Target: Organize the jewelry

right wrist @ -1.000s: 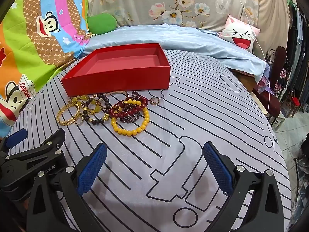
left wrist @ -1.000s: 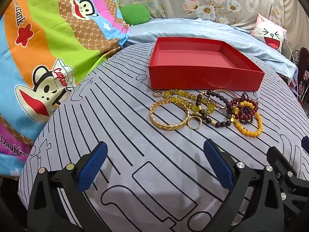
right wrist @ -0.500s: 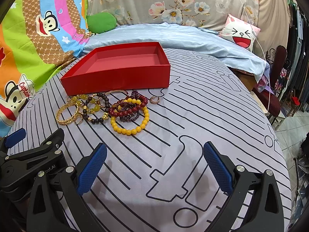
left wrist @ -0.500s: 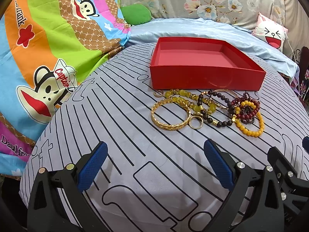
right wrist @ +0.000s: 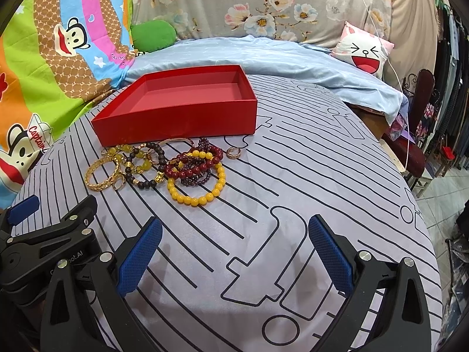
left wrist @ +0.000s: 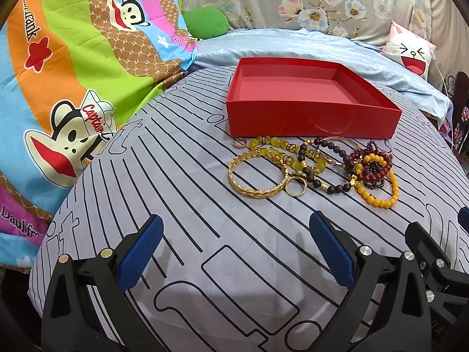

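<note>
- Left wrist view: the left gripper [left wrist: 234, 249] gapes wide at the bottom of the frame, holding nothing. The jewelry pile [left wrist: 313, 170] lies at centre right, just below the empty red box [left wrist: 310, 117]. A small hook-shaped piece [left wrist: 239, 143] shows left of the pile.
- Right wrist view: the right gripper [right wrist: 234, 252] is equally wide and empty. A ring [right wrist: 233, 153] lies at the pile's right edge, and a chair [right wrist: 422, 135] stands at the far right.
</note>
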The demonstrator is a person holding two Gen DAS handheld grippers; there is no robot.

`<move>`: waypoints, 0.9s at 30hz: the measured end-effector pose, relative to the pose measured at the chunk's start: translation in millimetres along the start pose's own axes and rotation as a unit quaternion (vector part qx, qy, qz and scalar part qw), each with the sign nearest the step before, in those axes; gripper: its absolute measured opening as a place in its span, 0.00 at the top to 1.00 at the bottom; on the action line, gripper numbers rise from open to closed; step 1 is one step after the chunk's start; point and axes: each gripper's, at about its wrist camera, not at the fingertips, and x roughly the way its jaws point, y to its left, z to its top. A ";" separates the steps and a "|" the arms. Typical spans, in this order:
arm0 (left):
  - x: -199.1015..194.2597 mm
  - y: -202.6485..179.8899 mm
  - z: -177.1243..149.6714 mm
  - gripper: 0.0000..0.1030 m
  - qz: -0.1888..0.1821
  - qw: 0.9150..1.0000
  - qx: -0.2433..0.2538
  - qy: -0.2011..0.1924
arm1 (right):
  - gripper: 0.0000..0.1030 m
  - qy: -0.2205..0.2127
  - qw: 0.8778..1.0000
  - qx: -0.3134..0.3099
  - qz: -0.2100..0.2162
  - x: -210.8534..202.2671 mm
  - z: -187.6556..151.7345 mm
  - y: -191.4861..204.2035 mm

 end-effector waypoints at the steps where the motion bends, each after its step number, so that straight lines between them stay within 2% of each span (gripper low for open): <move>1: -0.3 -0.6 -0.1 0.08 0.001 1.000 0.000 0.000 | 0.06 0.000 1.000 0.000 0.000 -0.1 0.0 -0.2; 27: -7.1 -2.0 -1.8 0.07 -0.002 1.000 -0.005 -0.006 | 0.06 -0.008 1.000 -0.006 -0.003 -5.0 0.5 3.2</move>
